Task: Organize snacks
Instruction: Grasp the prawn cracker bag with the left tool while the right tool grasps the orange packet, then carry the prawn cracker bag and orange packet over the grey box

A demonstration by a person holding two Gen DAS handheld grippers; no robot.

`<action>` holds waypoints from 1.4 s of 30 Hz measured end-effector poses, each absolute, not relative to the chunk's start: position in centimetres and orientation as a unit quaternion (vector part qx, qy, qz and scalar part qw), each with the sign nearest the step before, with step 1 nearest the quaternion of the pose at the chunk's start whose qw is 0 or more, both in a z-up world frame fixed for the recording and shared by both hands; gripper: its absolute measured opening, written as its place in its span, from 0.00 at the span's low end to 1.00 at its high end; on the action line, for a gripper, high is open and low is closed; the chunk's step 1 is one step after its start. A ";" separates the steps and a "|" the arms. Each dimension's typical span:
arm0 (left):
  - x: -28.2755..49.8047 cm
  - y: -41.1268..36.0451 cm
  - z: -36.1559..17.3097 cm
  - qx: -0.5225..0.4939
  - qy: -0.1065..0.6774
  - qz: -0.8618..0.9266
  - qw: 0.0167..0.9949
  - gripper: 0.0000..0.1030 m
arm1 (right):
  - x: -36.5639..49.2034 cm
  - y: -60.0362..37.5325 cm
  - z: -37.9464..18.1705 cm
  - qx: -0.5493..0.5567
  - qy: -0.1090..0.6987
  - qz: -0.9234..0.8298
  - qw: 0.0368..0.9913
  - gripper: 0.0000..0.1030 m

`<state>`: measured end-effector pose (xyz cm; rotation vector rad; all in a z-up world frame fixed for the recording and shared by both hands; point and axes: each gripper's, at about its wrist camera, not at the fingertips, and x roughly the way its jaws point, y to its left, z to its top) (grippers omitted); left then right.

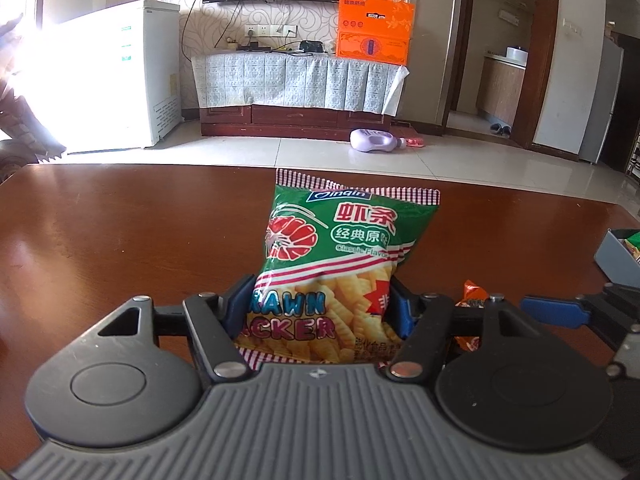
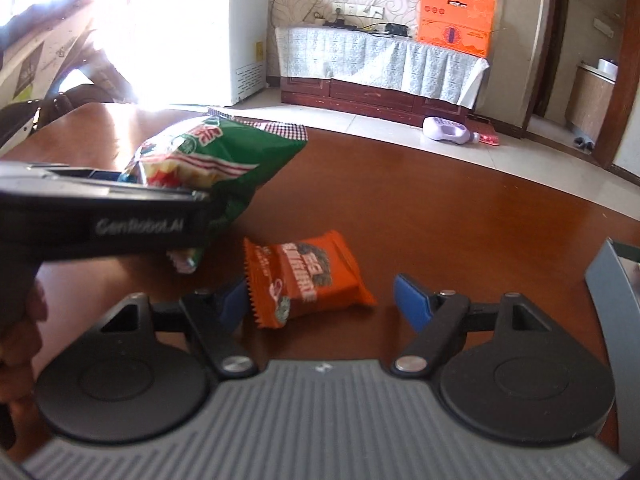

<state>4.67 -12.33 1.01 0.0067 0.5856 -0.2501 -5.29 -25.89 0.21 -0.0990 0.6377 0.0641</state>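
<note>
Left wrist view: the left gripper [image 1: 320,300] pinches the lower part of a green prawn cracker bag [image 1: 340,256], holding it upright above the brown table [image 1: 120,240]. Right wrist view: the right gripper [image 2: 324,304] is spread, its 2 blue fingers [image 2: 414,304] flanking an orange snack packet [image 2: 304,278] lying flat on the table. A grey bin [image 2: 612,304] stands at the right edge, near the packet.

An orange box [image 1: 375,26] sits on the cloth-draped cabinet [image 1: 296,84], beside a white freezer [image 1: 132,76], a purple bottle [image 1: 374,140] on the floor
</note>
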 end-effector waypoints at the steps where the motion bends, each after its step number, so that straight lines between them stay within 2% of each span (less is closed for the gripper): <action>1: 4.7 -12.3 1.0 0.004 0.288 -0.124 0.950 0.70 | -5.1 -26.0 0.2 -0.045 0.314 0.038 0.948 0.75; 2: 4.7 -12.3 0.9 0.005 0.287 -0.124 0.950 0.70 | -4.9 -26.2 0.2 -0.039 0.315 0.045 0.947 0.73; 3: 4.7 -12.3 0.8 0.004 0.287 -0.125 0.950 0.70 | -4.9 -26.3 0.2 -0.030 0.315 0.055 0.947 0.63; 6: 4.7 -12.2 0.7 0.005 0.287 -0.124 0.950 0.70 | -5.2 -26.7 0.4 -0.023 0.314 0.052 0.948 0.45; 18: 2.2 -13.8 0.9 0.010 0.290 -0.133 0.948 0.67 | -13.0 -27.6 2.1 -0.012 0.320 0.021 0.947 0.42; 27: -3.0 -18.3 0.9 0.039 0.293 -0.148 0.944 0.66 | -21.2 -28.7 4.0 -0.010 0.286 -0.002 0.958 0.42; 42: -11.5 -21.8 2.6 0.071 0.273 -0.165 0.945 0.65 | -24.3 -31.5 5.6 0.003 0.244 -0.019 0.970 0.42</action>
